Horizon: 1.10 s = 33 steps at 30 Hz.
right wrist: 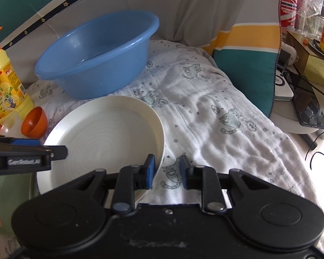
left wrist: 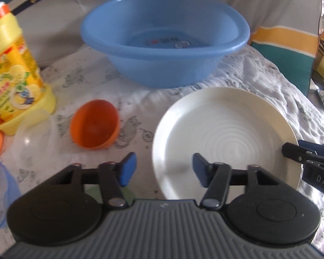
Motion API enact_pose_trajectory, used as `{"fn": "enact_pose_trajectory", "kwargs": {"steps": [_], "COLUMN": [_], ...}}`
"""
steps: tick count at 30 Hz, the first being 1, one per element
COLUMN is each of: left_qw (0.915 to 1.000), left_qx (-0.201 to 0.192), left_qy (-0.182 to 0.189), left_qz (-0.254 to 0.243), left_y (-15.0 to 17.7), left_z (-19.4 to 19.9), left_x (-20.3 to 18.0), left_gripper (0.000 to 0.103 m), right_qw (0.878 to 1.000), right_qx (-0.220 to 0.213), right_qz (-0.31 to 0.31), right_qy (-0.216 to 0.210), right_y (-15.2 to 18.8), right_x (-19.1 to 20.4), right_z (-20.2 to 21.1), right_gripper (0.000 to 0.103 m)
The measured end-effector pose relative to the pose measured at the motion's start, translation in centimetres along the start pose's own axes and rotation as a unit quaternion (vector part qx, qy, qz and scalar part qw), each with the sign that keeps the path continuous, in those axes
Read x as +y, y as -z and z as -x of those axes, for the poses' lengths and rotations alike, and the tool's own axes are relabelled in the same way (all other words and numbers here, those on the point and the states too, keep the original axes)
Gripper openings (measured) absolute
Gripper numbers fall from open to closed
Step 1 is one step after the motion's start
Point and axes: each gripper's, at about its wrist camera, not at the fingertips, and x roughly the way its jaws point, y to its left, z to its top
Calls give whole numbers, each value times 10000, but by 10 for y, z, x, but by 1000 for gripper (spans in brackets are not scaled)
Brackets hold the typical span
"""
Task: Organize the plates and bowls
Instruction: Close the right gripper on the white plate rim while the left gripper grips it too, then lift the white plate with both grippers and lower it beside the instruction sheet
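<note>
1. Your left gripper (left wrist: 161,168) is spread wide with nothing between its pads, straddling the near left rim of the plate (left wrist: 224,142).
2. Your right gripper (right wrist: 167,170) is partly spread; its fingers sit either side of the plate's (right wrist: 101,138) right rim, the left pad at the rim, not pressed together on it.
3. The plate lies on the cat-print cloth (right wrist: 216,118), just in front of the blue basin (left wrist: 164,36).
4. The orange bowl (left wrist: 95,127) lies tipped on its side left of the plate, near the yellow soap bottle (left wrist: 13,71).
</note>
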Motion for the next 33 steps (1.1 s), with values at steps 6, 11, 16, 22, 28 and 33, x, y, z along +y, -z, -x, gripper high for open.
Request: {"fn": "enact_pose_trajectory", "kwargs": {"steps": [6, 11, 16, 22, 28, 33], "left_qw": [9999, 9999, 9996, 9994, 9991, 9976], "left_qx": [-54, -93, -216, -311, -399, -484], "left_qy": [124, 82, -13, -40, -74, -189], "left_qz": [-99, -77, -178, -148, 154, 459], "left_y": [-1, -1, 2, 13, 30, 51], "left_z": [-4, -4, 7, 32, 72, 109], "left_x": [-2, -6, -12, -14, 0, 24], "left_gripper": [49, 45, 45, 45, 45, 45], "right_qw": [9998, 9993, 9994, 9994, 9993, 9984], "right_qx": [-139, -194, -93, -111, -130, -216], "right_qz": [144, 257, 236, 243, 339, 500], "right_qy": [71, 181, 230, 240, 68, -138], "right_y": [-1, -2, -2, 2, 4, 12], "right_x": [5, 17, 27, 30, 44, 71], "right_z": [-4, -6, 3, 27, 63, 96], "right_gripper": [25, 24, 21, 21, 21, 21]}}
